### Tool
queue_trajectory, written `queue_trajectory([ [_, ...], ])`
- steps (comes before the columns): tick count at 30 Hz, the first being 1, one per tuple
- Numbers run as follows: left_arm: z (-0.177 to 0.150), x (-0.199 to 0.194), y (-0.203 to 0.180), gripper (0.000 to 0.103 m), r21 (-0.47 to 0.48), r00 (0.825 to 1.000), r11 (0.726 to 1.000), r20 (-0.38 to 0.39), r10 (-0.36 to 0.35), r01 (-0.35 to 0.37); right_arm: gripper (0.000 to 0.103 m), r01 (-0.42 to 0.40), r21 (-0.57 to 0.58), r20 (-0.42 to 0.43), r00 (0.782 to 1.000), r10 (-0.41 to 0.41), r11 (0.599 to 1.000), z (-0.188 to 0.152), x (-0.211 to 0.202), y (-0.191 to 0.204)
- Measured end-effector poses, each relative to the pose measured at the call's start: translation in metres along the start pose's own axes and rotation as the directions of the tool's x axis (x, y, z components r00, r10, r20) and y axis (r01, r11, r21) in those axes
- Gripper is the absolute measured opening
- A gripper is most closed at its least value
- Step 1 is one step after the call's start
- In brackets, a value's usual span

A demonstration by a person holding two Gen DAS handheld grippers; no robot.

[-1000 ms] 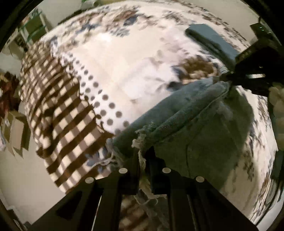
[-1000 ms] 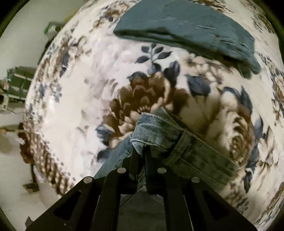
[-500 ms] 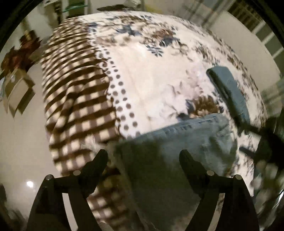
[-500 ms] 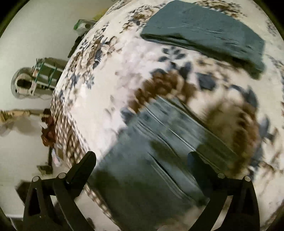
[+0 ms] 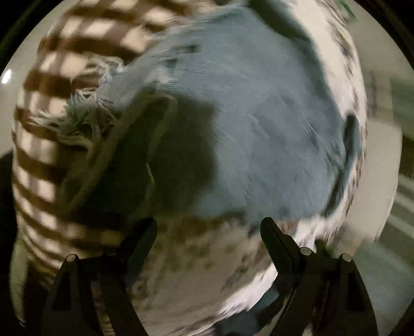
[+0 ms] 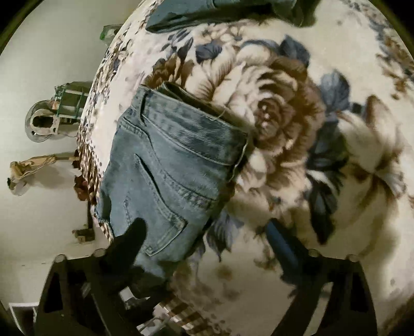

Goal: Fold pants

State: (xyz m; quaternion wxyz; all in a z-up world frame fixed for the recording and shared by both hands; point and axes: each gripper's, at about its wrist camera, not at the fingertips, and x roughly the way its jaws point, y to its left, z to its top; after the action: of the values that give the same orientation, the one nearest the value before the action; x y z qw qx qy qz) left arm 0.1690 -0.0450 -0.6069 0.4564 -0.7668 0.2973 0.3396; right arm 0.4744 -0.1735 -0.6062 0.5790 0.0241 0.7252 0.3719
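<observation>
Light blue jeans (image 6: pixel 168 165) lie folded on the floral blanket (image 6: pixel 297 134), waistband and back pocket up, near the bed's edge. In the left wrist view the jeans (image 5: pixel 258 124) fill the middle, blurred, with a frayed hem (image 5: pixel 85 121) at the left. My left gripper (image 5: pixel 208 232) is open and empty just above the near edge of the jeans. My right gripper (image 6: pixel 204 232) is open and empty, its left finger (image 6: pixel 132 237) over the jeans' lower edge.
A second folded dark blue garment (image 6: pixel 220 10) lies at the top of the right wrist view. A brown checked blanket border (image 5: pixel 51 77) hangs at the bed's edge. Floor and clutter (image 6: pixel 51 111) lie beyond the bed at the left.
Both grippers have let go of the jeans and opened. The jeans now lie flat and folded on the blanket. Both grippers have swung to new angles over them.
</observation>
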Motion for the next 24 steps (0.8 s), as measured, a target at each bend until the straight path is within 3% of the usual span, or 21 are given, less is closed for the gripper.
queue_trajectory([
  [2,0.013,0.009,0.01,0.08,-0.097,0.999,0.995,0.04,-0.018,0.022,0.085,-0.024,-0.005,-0.015,1.0,0.024,1.0,0.008,0.011,-0.005],
  [5,0.022,0.013,0.024,0.076,-0.26,0.993,0.962,0.101,-0.059,0.083,0.085,-0.061,0.009,-0.019,0.998,0.061,0.998,0.023,0.034,-0.006],
  [6,0.022,0.009,0.024,0.067,-0.295,0.99,0.951,0.126,-0.062,0.097,0.085,-0.076,0.017,-0.018,0.997,0.076,0.997,0.027,0.04,-0.007],
  [7,0.02,0.005,0.022,0.049,-0.297,0.988,0.95,0.147,-0.05,0.092,0.085,-0.108,0.036,-0.011,0.994,0.108,0.994,0.033,0.048,-0.009],
  [9,0.019,-0.003,0.011,0.033,-0.25,0.985,0.965,0.171,-0.039,0.082,0.084,-0.173,0.07,0.016,0.985,0.172,0.982,0.039,0.057,-0.01],
  [10,0.019,-0.009,0.003,0.031,-0.21,0.981,0.974,0.187,-0.047,0.087,0.078,-0.203,0.082,0.039,0.979,0.201,0.976,0.04,0.06,-0.009],
  [11,0.02,-0.014,-0.003,0.03,-0.173,0.98,0.981,0.195,-0.05,0.085,0.058,-0.205,0.096,0.057,0.978,0.2,0.974,0.041,0.06,-0.009],
  [15,0.023,-0.032,-0.016,0.028,-0.043,0.979,0.994,0.184,-0.089,0.099,0.035,-0.243,0.138,0.113,0.967,0.228,0.96,0.029,0.053,-0.006],
  [19,0.032,-0.058,-0.027,0.028,0.114,0.978,0.989,0.176,-0.109,0.09,0.032,-0.265,0.136,0.123,0.961,0.249,0.955,0.002,0.036,0.0],
  [22,0.042,-0.053,-0.017,0.032,0.184,0.983,0.98,0.154,-0.1,0.07,0.033,-0.219,0.122,0.096,0.973,0.208,0.968,-0.016,0.033,0.005],
  [24,0.05,-0.038,-0.002,0.038,0.163,0.983,0.982,0.139,-0.118,0.095,0.045,-0.196,0.121,0.066,0.98,0.19,0.973,-0.021,0.041,0.0],
])
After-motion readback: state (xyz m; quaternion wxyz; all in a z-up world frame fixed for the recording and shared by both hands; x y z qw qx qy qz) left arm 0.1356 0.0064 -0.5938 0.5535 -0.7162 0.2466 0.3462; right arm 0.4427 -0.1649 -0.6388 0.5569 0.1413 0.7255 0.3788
